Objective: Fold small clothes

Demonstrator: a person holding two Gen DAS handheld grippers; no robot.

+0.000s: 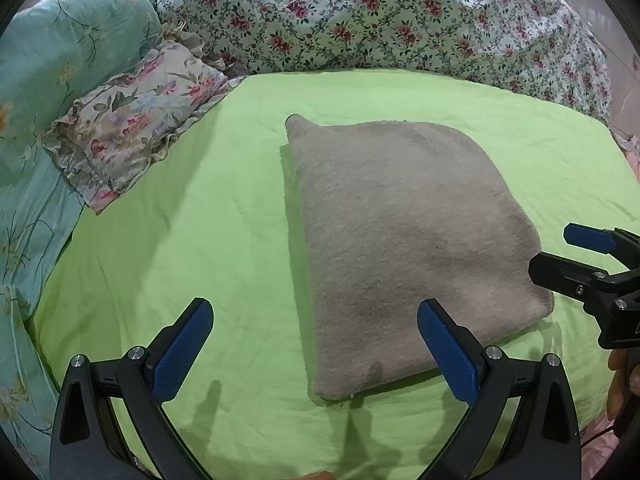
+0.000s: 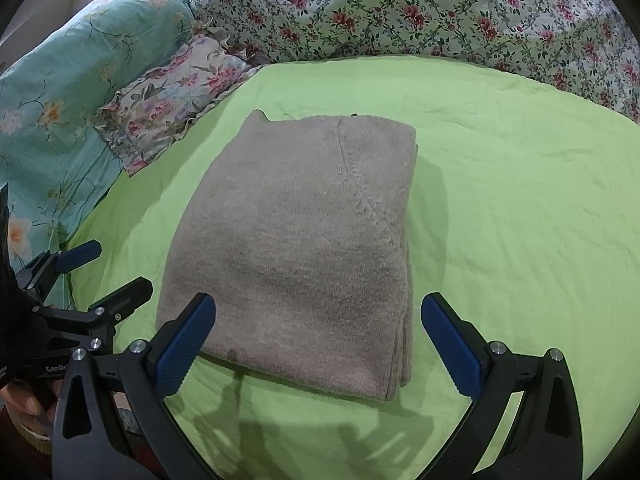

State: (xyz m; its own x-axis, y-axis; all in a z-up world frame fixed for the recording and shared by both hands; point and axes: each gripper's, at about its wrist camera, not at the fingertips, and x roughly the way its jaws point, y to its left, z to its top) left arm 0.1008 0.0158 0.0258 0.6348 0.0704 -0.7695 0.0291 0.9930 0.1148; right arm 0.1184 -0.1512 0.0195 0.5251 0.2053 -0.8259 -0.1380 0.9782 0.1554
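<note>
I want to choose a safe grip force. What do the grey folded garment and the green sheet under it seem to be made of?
The grey garment looks like a soft knit, perhaps wool or acrylic: a fuzzy matte surface, fine ribbing and a decorative knitted seam show in the right wrist view. The green sheet looks like thin woven cotton or a blend: matte, with fine creases. The exact fibres cannot be told.

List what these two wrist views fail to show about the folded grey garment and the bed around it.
- Grey knit garment: its sleeves and underside are folded inside, hidden in both views; its exact type cannot be told.
- Right gripper in the left wrist view: its body is cut off by the frame edge.
- Green sheet: its far edge lies under the floral quilt.
- Ruffled floral pillow: partly tucked under the teal quilt.
</note>
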